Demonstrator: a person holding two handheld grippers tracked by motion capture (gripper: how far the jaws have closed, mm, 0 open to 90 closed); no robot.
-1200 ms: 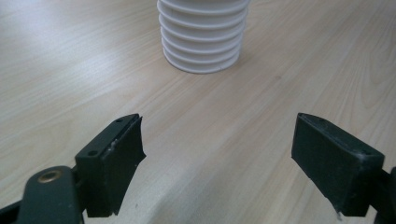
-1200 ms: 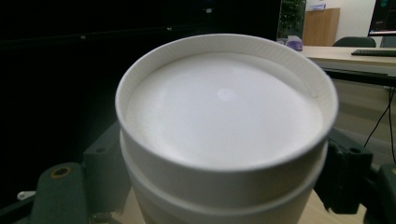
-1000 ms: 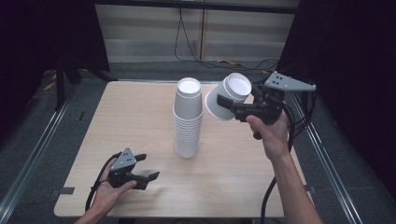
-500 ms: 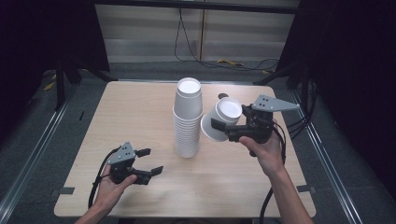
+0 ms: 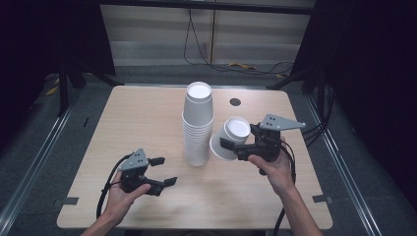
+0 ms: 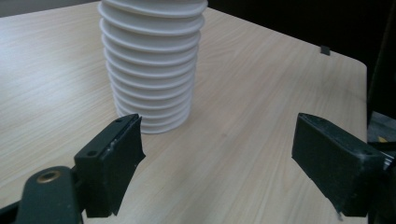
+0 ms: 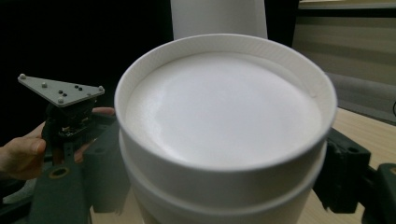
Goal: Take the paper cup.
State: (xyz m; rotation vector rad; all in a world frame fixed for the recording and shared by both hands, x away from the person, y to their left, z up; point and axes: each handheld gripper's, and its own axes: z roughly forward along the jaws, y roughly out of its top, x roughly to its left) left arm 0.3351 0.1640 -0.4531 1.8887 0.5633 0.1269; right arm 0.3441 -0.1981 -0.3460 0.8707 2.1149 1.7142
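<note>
Fingers of the right gripper [image 5: 230, 146] are clamped on a white paper cup [image 5: 229, 138], one black jaw on each side of its wall; the right gripper view looks at the cup's closed base [image 7: 224, 105], with a second rim ridge just below it, so there may be two cups nested together, though I cannot tell for sure. Seen from the high view the cup is upside down and tilted, its base facing up and away from the hand, and it hangs just beside the tall stack of inverted cups [image 5: 197, 125], close to the stack's lower rims; whether it touches them I cannot tell. The left gripper [image 5: 164, 171] has its jaws spread wide with nothing between them, hovering low over the table [image 5: 123, 118]; ahead of its fingertips, between the two jaws in the left gripper view, stands the base of the stack [image 6: 152, 70]. My judgement is that the step in hand is carrying a cup taken from the stack down to a spot on the bare wood beside it. The next move calls for levelling the cup, lowering it until the rim sits flat, then easing the jaws apart without nudging the stack.
</note>
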